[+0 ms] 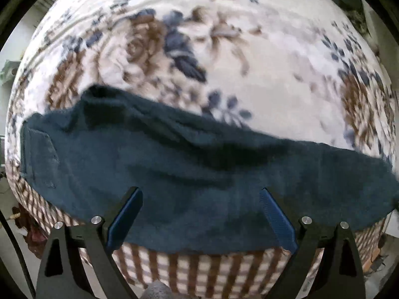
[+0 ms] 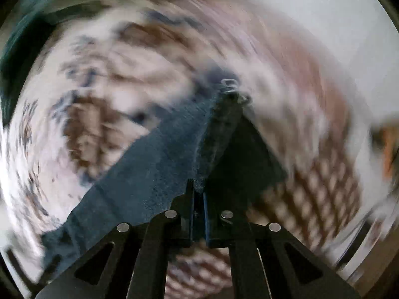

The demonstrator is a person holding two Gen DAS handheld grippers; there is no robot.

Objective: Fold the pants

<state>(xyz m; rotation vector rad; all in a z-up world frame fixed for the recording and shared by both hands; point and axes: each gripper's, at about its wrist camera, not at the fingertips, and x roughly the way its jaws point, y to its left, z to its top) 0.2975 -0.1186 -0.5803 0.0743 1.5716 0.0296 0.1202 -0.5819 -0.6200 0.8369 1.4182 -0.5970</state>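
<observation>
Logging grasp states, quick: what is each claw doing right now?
Left claw: open, holding nothing, over the dark teal pants.
Right claw: closed on an edge of the pants.

Motion blur smears the floral blanket (image 2: 104,94) around the pants (image 2: 159,164) in the right wrist view.

So the pants (image 1: 199,164) are lying across the near edge of the bed, on top of the blanket (image 1: 249,62), stretching from far left to far right. The left gripper (image 1: 200,194) is hanging just over their near side, jaws spread wide. The right gripper (image 2: 198,186) is pinching a pants edge (image 2: 217,134), with the fabric trailing down to its left.
</observation>
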